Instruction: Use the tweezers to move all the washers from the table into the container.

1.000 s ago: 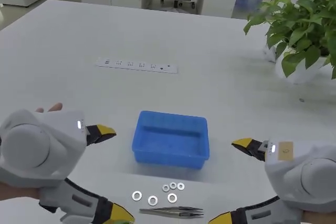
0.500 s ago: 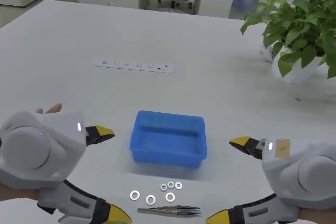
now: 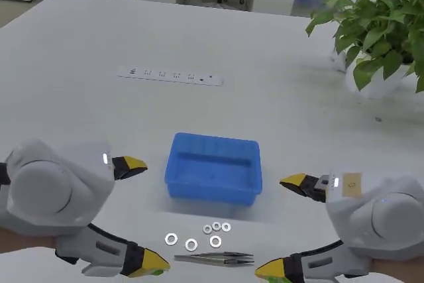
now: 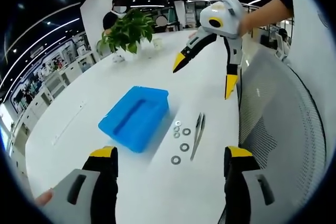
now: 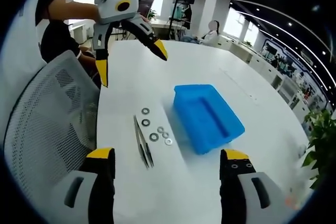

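White table (image 3: pixel 79 44) bearing a blue container (image 3: pixel 213 177) near its front edge; six washers (image 3: pixel 191 244) loosely grouped just before the container, with tweezers (image 3: pixel 215 258) lying flat beside them; power strip (image 3: pixel 169 75) farther back; potted plant (image 3: pixel 371 84) at far right.

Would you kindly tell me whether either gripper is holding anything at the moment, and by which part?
Nothing is held. The left gripper and right gripper are both open and empty; the tweezers lie on the table beside the washers.
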{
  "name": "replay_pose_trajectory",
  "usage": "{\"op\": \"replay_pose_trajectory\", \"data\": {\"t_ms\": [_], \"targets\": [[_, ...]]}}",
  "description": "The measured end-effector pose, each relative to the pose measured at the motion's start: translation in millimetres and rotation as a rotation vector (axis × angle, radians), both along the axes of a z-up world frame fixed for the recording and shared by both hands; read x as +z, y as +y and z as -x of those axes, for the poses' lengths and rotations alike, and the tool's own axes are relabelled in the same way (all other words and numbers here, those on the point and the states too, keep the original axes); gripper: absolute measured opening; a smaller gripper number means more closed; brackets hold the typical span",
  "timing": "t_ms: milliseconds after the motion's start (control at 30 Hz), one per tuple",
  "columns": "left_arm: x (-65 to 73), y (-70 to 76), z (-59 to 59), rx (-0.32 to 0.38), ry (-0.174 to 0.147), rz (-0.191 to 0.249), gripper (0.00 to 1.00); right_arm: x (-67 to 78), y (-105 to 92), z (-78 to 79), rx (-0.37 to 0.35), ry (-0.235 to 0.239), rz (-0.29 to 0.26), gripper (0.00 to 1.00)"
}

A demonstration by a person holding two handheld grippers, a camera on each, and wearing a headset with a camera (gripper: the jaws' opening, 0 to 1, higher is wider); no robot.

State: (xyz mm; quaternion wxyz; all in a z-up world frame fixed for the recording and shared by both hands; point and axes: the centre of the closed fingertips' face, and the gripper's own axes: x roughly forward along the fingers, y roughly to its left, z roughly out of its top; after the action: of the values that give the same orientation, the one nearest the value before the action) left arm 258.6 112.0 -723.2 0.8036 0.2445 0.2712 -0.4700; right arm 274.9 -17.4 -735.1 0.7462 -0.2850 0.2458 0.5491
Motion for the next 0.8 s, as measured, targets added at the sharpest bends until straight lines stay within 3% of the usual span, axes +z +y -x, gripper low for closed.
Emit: {"op": "replay_pose_trajectory", "data": {"t_ms": [167,233,267,333,400,600,700,800], "targets": [[-13.1,-0.5,7.3,-0.010,0.021,-0.010,0.77,-13.0,2.9,7.6,0.030,0.019,0.011,0.76],[-19.6,-1.9,9.1,-0.001,0.050,0.002,0.75,-20.4,5.1,10.4,0.037,0.044,0.012,0.73],[-24.5,-5.7,11.5,0.006,0.088,0.025,0.75,-23.6,6.4,11.8,0.037,0.060,0.013,0.71],[-35.1,-8.4,9.9,0.024,0.118,0.006,0.74,-32.4,9.6,13.4,0.035,0.087,0.026,0.69],[-42.3,-11.9,9.0,0.010,0.118,-0.009,0.70,-37.6,14.5,14.8,0.055,0.087,0.027,0.66],[-57.8,-28.5,11.6,0.005,0.156,0.016,0.60,-46.1,22.0,14.2,0.072,0.092,0.035,0.52],[-66.9,-32.0,13.5,-0.005,0.171,0.000,0.54,-51.0,27.1,19.2,0.090,0.135,0.033,0.41],[-72.7,-33.7,14.2,-0.016,0.174,-0.010,0.51,-60.5,32.7,23.2,0.126,0.138,0.057,0.41]]}}
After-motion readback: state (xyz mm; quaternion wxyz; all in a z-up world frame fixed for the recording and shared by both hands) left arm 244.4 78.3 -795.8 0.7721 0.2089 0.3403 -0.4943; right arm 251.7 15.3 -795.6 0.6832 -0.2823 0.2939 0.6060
